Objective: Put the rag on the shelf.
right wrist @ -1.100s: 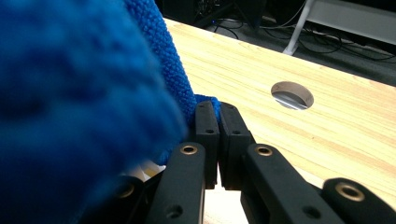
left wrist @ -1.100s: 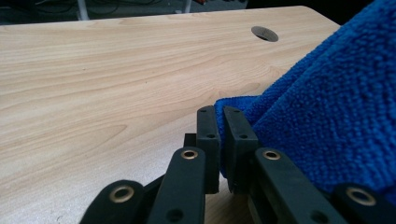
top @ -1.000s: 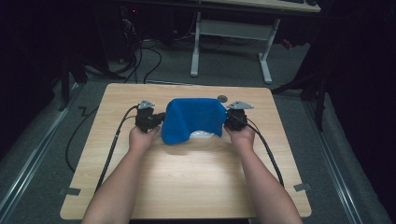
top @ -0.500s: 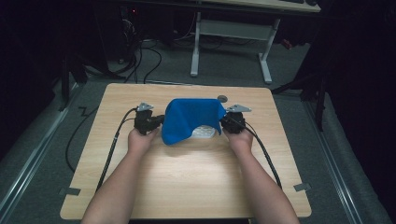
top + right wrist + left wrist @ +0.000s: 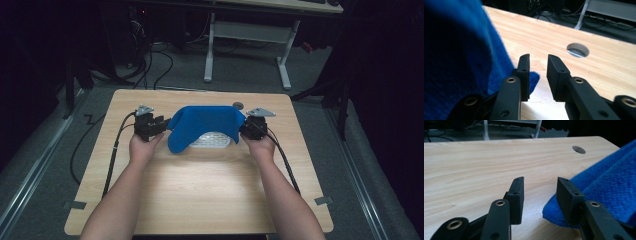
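A soft, deep-blue terry cloth (image 5: 204, 126) lay draped over a pale, bumpy-surfaced object (image 5: 212, 139) at the far middle of the light wooden table (image 5: 200, 200), with the left gripper (image 5: 161, 125) just beside its left edge and the right gripper (image 5: 244, 129) at its right corner. In the left gripper view the jaws had just been opening and stood spread with bare wood between them, the cloth's folded hem (image 5: 559, 216) lying against the outer side of one jaw rather than in the gap. In the right gripper view the jaws had likewise just been opening and stood parted and empty, a blue corner (image 5: 532, 80) poking out behind one of them. The cloth looked light and limp, thick-piled and not slippery, so it would likely sag and fold wherever it went unsupported and hold no shape of its own. The best places to take it seemed to be the two side edges or corners, where the doubled hem gave the pads something thick to bite. A round cable hole (image 5: 238, 105) sat in the table behind the cloth.
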